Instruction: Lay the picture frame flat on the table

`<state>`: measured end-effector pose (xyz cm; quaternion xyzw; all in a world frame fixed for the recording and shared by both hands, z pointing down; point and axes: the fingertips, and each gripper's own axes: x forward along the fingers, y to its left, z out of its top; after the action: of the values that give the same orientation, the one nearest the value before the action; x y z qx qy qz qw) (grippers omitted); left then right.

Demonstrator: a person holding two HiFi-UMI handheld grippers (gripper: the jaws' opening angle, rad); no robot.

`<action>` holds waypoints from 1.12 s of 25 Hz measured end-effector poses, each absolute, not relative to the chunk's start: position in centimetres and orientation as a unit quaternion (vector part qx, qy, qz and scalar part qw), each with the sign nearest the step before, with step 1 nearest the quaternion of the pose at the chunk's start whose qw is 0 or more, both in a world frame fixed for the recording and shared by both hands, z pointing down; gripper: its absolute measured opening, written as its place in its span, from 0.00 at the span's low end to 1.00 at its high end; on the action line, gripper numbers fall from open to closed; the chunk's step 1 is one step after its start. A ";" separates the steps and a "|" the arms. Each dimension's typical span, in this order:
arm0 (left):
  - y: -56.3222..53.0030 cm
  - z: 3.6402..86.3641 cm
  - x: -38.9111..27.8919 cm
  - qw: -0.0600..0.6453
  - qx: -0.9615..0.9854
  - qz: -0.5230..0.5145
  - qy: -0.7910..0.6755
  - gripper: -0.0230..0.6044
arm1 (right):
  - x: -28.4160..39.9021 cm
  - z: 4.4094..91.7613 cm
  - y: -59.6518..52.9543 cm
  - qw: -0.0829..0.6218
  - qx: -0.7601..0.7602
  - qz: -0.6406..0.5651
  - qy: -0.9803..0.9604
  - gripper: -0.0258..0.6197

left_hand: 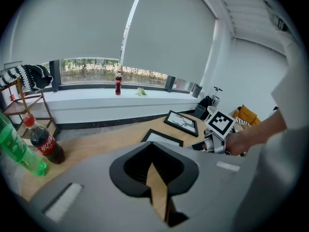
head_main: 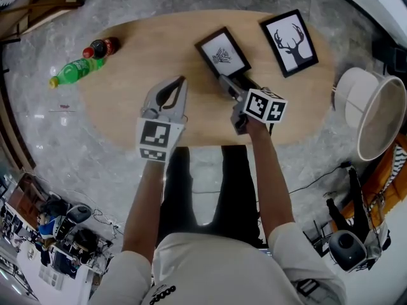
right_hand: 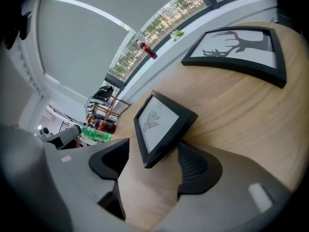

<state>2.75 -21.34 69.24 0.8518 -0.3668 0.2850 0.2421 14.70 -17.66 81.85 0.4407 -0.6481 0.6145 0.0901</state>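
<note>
A black picture frame with a plant print (head_main: pixel 222 53) stands tilted on the oval wooden table (head_main: pixel 127 107). Its lower corner (right_hand: pixel 154 151) sits between the jaws of my right gripper (head_main: pixel 225 82), which is open; the left pad is clear of the frame and the right pad (right_hand: pixel 195 166) is close behind it. A second frame with a deer print (head_main: pixel 289 42) lies flat at the far right, also seen as the deer frame (right_hand: pixel 241 47). My left gripper (head_main: pixel 180 85) hovers over the table's near middle, shut on nothing (left_hand: pixel 153 148).
A green bottle (head_main: pixel 75 70) and a cola bottle (head_main: pixel 102 47) lie at the table's left end. A white lampshade (head_main: pixel 372 110) lies on the floor to the right. Gear and cables crowd the floor near my legs. A wooden rack (left_hand: pixel 19 105) stands far left.
</note>
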 end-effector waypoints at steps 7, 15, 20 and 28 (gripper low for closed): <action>-20.6 68.1 2.1 0.234 0.856 0.284 -0.363 0.05 | 15.3 81.1 -17.0 0.076 0.449 0.621 -0.638 0.55; -20.0 63.5 0.4 0.210 0.867 0.271 -0.363 0.05 | 16.0 73.2 -17.1 0.053 0.477 0.577 -0.661 0.55; -20.2 58.6 -0.8 0.183 0.878 0.253 -0.363 0.05 | 16.1 65.7 -16.8 0.037 0.496 0.545 -0.674 0.53; -20.0 48.5 -4.6 0.150 0.895 0.222 -0.357 0.05 | 14.0 50.3 -16.5 0.039 0.535 0.467 -0.703 0.41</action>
<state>-4.59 -20.01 48.52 0.8947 -0.3575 0.2220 0.1495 14.00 -16.52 50.32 0.5350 -0.7033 0.4665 0.0390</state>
